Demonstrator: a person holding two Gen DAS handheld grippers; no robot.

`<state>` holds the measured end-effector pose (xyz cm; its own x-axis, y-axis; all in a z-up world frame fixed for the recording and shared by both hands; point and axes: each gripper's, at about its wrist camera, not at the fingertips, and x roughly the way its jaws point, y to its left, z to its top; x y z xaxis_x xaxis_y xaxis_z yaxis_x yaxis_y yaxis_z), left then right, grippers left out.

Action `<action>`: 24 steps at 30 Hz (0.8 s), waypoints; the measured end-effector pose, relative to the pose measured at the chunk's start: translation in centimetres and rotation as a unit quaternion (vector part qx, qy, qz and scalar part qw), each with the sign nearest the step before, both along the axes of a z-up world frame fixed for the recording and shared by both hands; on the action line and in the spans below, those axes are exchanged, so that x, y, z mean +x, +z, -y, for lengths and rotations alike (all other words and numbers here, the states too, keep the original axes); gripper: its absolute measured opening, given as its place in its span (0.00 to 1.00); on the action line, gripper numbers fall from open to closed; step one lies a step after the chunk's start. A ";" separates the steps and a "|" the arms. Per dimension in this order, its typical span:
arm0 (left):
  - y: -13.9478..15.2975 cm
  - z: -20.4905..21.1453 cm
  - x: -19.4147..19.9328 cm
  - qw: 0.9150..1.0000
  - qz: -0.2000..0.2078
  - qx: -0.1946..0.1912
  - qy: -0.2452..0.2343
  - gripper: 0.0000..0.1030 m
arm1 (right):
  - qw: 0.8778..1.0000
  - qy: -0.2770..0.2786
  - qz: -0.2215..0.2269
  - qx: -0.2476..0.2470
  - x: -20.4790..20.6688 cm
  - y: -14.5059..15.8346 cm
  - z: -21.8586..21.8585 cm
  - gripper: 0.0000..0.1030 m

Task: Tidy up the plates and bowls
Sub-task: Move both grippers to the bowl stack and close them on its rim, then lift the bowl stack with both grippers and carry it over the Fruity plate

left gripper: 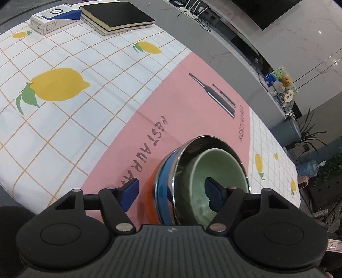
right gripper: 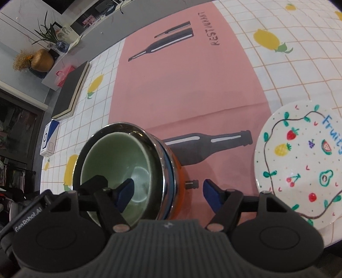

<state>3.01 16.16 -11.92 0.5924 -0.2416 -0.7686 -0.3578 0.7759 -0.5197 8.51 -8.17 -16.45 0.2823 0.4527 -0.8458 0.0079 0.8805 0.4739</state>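
Observation:
A nested stack of bowls sits on the pink placemat (left gripper: 192, 96): an orange bowl (left gripper: 149, 192) at the bottom, then a blue bowl (left gripper: 164, 177), a steel bowl (left gripper: 192, 145), and a green bowl (left gripper: 198, 169) inside. My left gripper (left gripper: 171, 192) is open and straddles the stack's near wall, one finger inside the green bowl and the other outside the orange one. My right gripper (right gripper: 167, 192) is open and straddles the opposite wall of the stack (right gripper: 158, 162) the same way. Neither gripper's pads visibly press the stack. A white fruit-painted plate (right gripper: 299, 160) lies to the right.
A black notebook on a stack of books (left gripper: 119, 17) and a white-and-blue box (left gripper: 53, 19) lie at the far side of the lemon-print tablecloth (left gripper: 64, 119). A counter with clutter and plants runs beyond the table's edge.

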 end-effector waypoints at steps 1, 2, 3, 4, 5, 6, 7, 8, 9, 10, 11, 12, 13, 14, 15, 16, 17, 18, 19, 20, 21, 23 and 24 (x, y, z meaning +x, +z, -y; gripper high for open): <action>-0.1 0.0 0.1 1.000 -0.003 -0.001 -0.001 0.75 | 1.000 0.001 -0.002 0.001 0.1 -0.2 0.0 0.65; -0.1 0.0 0.1 1.000 -0.005 -0.003 -0.002 0.73 | 1.000 0.003 -0.005 0.003 0.2 -0.3 0.0 0.64; -0.2 -0.1 0.2 1.000 -0.007 -0.007 -0.005 0.72 | 1.000 0.005 -0.007 0.006 0.3 -0.5 0.1 0.62; -0.3 -0.1 0.2 1.000 -0.009 -0.010 -0.006 0.71 | 1.000 0.008 -0.009 0.009 0.4 -0.7 0.0 0.59; -0.4 -0.1 0.3 1.000 -0.010 -0.013 -0.007 0.68 | 1.000 0.009 -0.012 0.012 0.5 -0.8 0.0 0.57; -0.5 -0.1 0.3 1.000 -0.012 -0.013 -0.007 0.67 | 1.000 0.010 -0.015 0.015 0.5 -0.9 0.0 0.55; -0.6 -0.1 0.4 1.000 -0.014 -0.012 -0.008 0.67 | 1.000 0.010 -0.016 0.018 0.6 -1.0 0.0 0.52; -0.7 -0.1 0.4 1.000 -0.016 -0.011 -0.008 0.64 | 1.000 0.011 -0.017 0.022 0.6 -1.1 0.0 0.51; -0.8 -0.2 0.4 1.000 -0.019 -0.011 -0.008 0.62 | 0.999 0.012 -0.019 0.024 0.7 -1.2 0.0 0.50; -1.0 -0.3 0.5 1.000 -0.022 -0.013 -0.008 0.61 | 0.999 0.014 -0.020 0.023 0.7 -1.3 -0.1 0.49; -1.1 -0.3 0.5 1.000 -0.024 -0.015 -0.007 0.60 | 0.999 0.017 -0.021 0.024 0.7 -1.4 -0.2 0.47; -1.2 -0.4 0.5 1.000 -0.023 -0.019 -0.008 0.60 | 0.999 0.019 -0.022 0.026 0.7 -1.5 -0.3 0.46; -1.2 -0.5 0.6 0.999 -0.023 -0.020 -0.009 0.60 | 0.999 0.018 -0.022 0.028 0.8 -1.6 -0.3 0.46; -1.3 -0.5 0.6 0.999 -0.022 -0.020 -0.011 0.60 | 0.999 0.016 -0.022 0.029 0.8 -1.6 -0.3 0.46; -1.3 -0.4 0.6 1.000 -0.021 -0.019 -0.013 0.59 | 0.999 0.015 -0.022 0.030 0.8 -1.7 -0.3 0.45; -1.3 -0.4 0.6 1.000 -0.021 -0.018 -0.014 0.59 | 0.999 0.015 -0.022 0.031 0.8 -1.7 -0.2 0.45; -1.3 -0.4 0.7 0.999 -0.022 -0.019 -0.016 0.58 | 0.999 0.014 -0.022 0.032 0.9 -1.7 -0.2 0.45; -1.4 -0.4 0.8 0.999 -0.022 -0.022 -0.018 0.56 | 0.999 0.012 -0.023 0.034 0.9 -1.8 -0.1 0.45; -1.4 -0.4 0.8 0.999 -0.024 -0.024 -0.018 0.55 | 0.999 0.012 -0.024 0.036 0.9 -1.8 0.0 0.45; -1.4 -0.3 0.9 0.999 -0.024 -0.021 -0.019 0.55 | 0.999 0.011 -0.025 0.038 0.9 -1.8 0.1 0.45; -1.4 -0.2 0.9 0.999 -0.024 -0.018 -0.021 0.55 | 0.999 0.010 -0.025 0.040 0.9 -1.9 0.2 0.44; -1.4 -0.2 1.0 0.999 -0.023 -0.016 -0.028 0.54 | 0.998 0.007 -0.029 0.048 1.0 -2.1 0.5 0.44; -1.4 -0.3 1.0 0.999 -0.024 -0.015 -0.033 0.53 | 0.998 0.004 -0.032 0.054 1.1 -2.2 0.8 0.44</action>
<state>4.06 16.48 -13.30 0.5373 -0.3036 -0.7869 -0.3304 0.7827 -0.5275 9.56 -8.97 -18.67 0.2251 0.5445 -0.8080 0.0350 0.8242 0.5652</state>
